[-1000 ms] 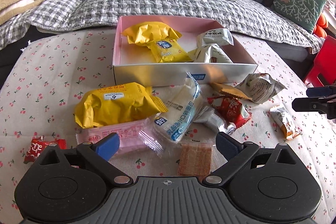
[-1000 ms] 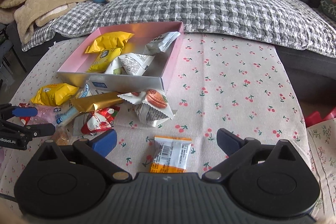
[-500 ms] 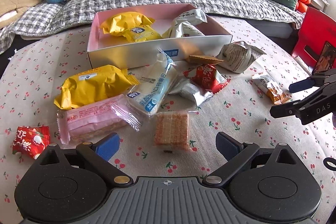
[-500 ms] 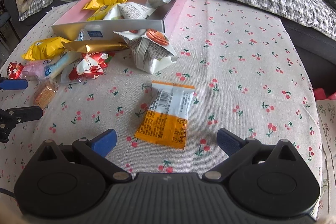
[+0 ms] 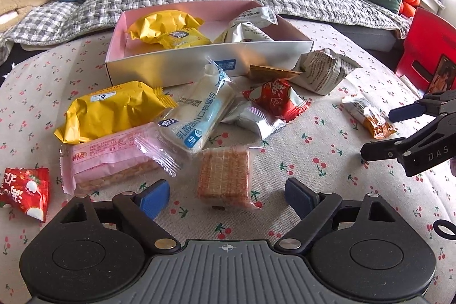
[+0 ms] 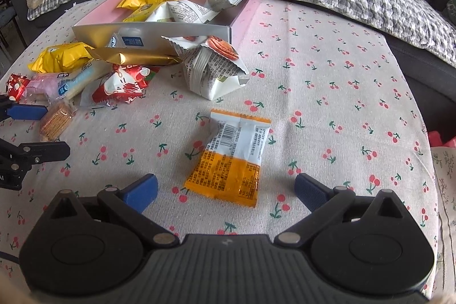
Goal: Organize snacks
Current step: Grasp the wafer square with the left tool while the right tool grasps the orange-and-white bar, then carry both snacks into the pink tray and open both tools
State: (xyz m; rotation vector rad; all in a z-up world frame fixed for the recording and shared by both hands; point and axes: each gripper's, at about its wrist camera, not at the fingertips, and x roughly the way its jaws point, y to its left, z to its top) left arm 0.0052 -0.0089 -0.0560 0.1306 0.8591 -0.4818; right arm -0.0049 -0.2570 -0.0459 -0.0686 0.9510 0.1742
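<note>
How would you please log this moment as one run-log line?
left gripper: open, over wafer pack | right gripper: open, over orange packet | box: partly filled | nothing held

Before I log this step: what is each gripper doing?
Left gripper: open, empty, straddling the clear-wrapped brown wafer.
Right gripper: open, empty, over the orange-and-white snack packet.

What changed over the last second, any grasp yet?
No grasp. Both grippers came down and in: the left gripper now straddles the wafer pack, the right gripper straddles the orange packet, jaws open on both. The snacks and the pink box lie as they did.
</note>
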